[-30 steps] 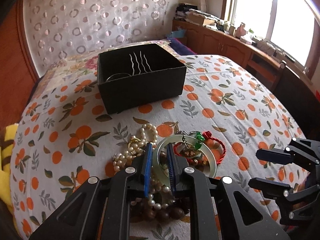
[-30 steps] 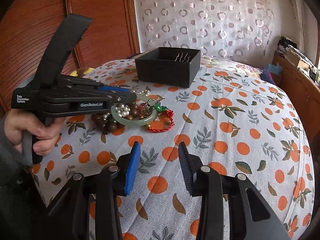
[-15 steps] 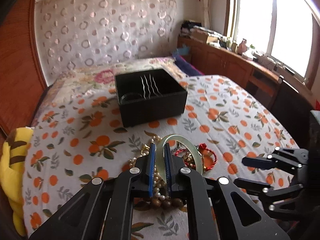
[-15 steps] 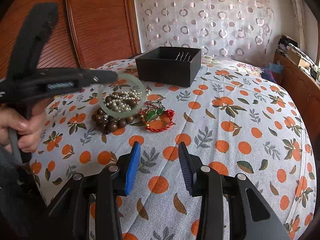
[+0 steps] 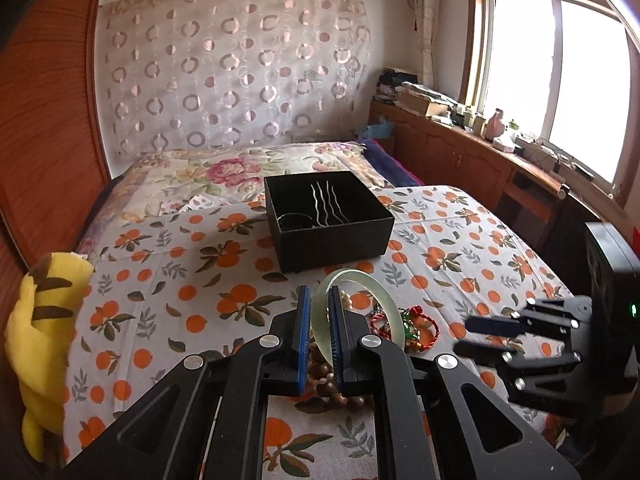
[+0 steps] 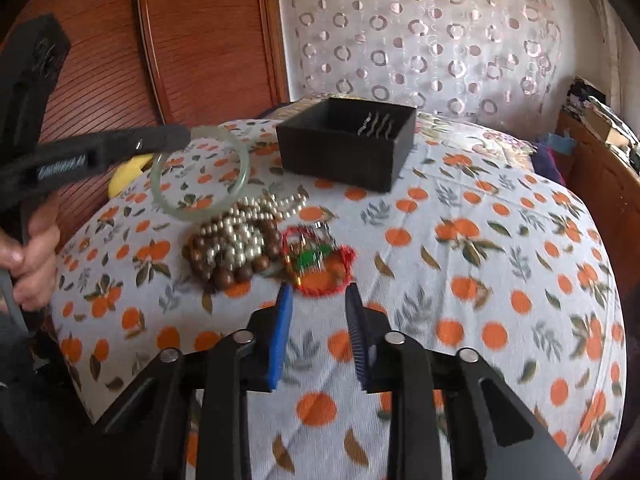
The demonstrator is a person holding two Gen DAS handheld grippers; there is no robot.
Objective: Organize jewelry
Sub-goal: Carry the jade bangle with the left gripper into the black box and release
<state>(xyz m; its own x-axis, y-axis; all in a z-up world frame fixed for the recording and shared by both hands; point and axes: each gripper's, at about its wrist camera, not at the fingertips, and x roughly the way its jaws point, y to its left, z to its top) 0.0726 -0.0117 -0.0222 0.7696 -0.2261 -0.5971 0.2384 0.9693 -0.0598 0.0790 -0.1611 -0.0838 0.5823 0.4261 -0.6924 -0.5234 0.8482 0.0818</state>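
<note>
A: Step in hand: carrying. Left gripper point(image 5: 318, 330) clamped on the rim of the pale green bangle point(image 5: 352, 312), lifted clear of the heap, lower centre of the left-wrist frame; upper left in the right-wrist view.

B: Destination?

A: Likely the black box point(image 5: 328, 220), centre of frame, open top, beyond the heap on the orange-print bedspread point(image 5: 160, 280). Next move calls for carrying over the near wall, lowering, then releasing gently; bangle looks hard and smooth, perhaps brittle.

B: Box contents?

A: Wavy silver hairpins point(image 5: 326, 202) on the floor, and a thin ring shape at its left corner, too dim to name.

B: Right gripper point(image 6: 318, 336)?

A: Jaws apart, just been closing somewhat, nothing between them. Hovering just short of the red cord bracelet point(image 6: 316, 260), centre frame. Pearls point(image 6: 240, 228) and brown beads point(image 6: 224, 272) tangled beside it. Picture blurred there.
</note>
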